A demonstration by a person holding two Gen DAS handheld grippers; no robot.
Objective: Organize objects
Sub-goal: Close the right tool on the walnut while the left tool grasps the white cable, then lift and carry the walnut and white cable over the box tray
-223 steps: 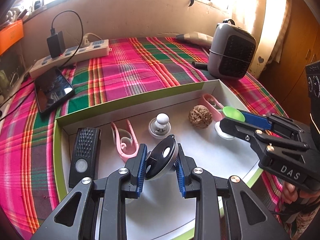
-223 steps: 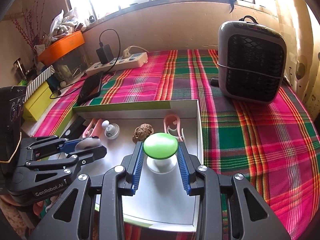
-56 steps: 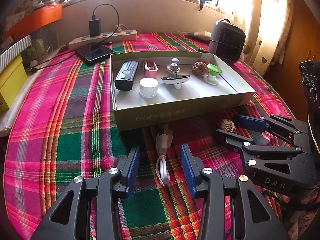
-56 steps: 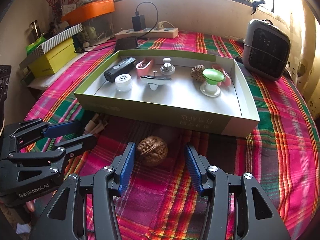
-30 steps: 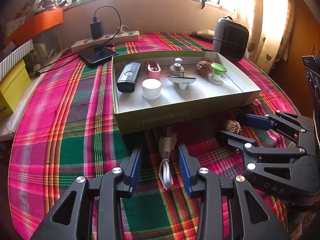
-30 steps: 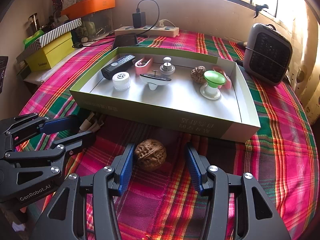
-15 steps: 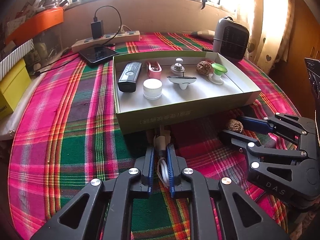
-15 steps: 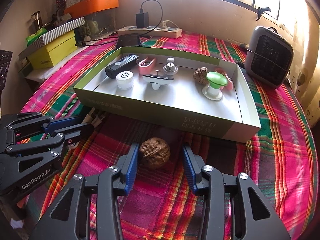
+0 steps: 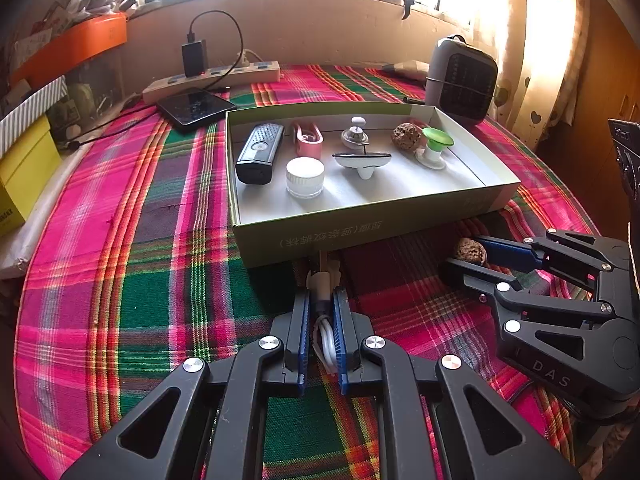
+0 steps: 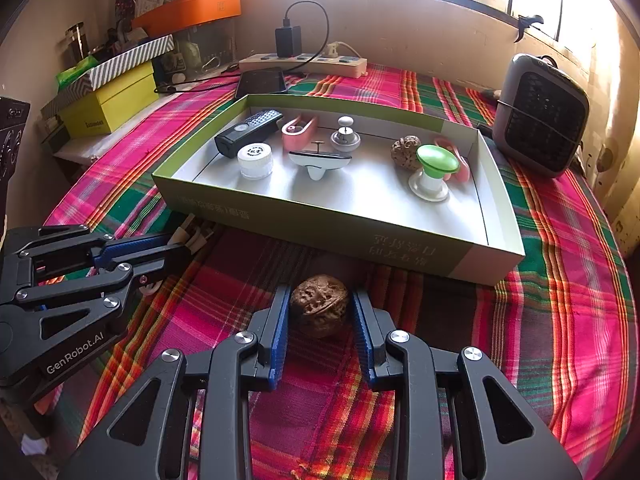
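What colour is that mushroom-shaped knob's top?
Green top on a white base; clearest in the right wrist view.

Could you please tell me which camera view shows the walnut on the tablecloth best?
The right wrist view: the walnut sits large and centred between the right gripper fingers. The left wrist view shows it small, partly hidden by that gripper.

Walnut (image 10: 319, 306) & cable (image 9: 325, 320) lie before box (image 9: 360, 232); heater (image 9: 460, 80) behind-right.
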